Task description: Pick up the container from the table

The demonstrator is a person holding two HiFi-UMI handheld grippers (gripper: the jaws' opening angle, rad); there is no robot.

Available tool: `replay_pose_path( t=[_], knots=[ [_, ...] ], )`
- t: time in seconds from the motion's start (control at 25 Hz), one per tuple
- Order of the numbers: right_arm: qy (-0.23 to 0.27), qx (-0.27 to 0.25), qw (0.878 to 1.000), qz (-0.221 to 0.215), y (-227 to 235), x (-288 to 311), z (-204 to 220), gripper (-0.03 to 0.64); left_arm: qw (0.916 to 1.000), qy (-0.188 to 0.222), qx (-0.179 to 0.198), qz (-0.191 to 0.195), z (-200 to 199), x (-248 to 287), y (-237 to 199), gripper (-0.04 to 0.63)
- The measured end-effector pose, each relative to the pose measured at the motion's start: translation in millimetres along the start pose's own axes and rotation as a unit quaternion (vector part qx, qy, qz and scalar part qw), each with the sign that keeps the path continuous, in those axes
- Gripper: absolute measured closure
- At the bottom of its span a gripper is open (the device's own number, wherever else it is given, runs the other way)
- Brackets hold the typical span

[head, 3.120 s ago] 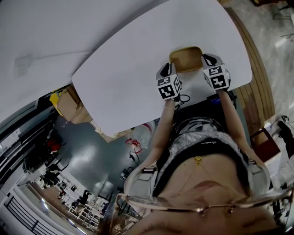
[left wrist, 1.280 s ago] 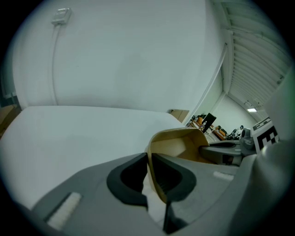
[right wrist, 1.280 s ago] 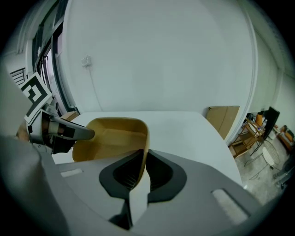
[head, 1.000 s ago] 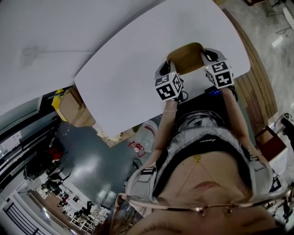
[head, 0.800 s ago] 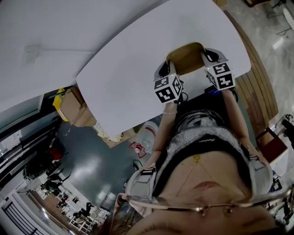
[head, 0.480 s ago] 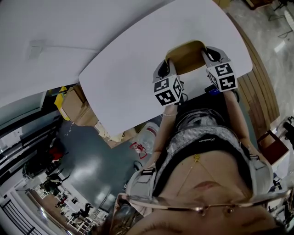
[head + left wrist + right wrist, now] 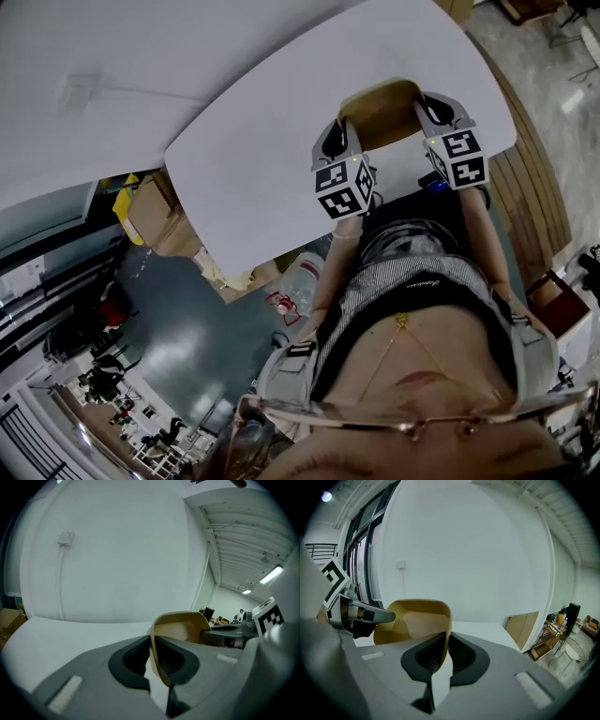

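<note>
Two opposite walls of the container (image 7: 380,112) are clamped. One is pinched by the left gripper (image 7: 339,141) fingers, one by the right gripper (image 7: 439,111) fingers.

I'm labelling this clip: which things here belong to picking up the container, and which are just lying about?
In the job: container, left gripper, right gripper, table.
Lying about: cardboard boxes, wall switch.

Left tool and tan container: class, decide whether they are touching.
Touching. The left gripper view shows the left tool shut on the side wall of the tan container, one jaw on each face, no gap.
</note>
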State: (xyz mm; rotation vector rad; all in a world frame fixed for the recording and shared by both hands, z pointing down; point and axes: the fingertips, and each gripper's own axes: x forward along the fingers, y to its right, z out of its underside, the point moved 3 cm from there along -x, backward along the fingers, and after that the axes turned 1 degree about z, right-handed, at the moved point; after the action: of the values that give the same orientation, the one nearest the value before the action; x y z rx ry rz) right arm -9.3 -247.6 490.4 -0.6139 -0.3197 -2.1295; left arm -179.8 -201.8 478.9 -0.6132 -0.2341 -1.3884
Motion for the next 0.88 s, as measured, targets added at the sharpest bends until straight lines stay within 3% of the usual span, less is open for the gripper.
replay_pose_path(
  t=[0.88],
  knots=[
    [-0.004,-0.002,1.000,-0.007,3.8,7.0,-2.6,0.572,1.0000,-0.001,-0.004,-0.008,-1.5,5.0,-0.8,0.566]
  ],
)
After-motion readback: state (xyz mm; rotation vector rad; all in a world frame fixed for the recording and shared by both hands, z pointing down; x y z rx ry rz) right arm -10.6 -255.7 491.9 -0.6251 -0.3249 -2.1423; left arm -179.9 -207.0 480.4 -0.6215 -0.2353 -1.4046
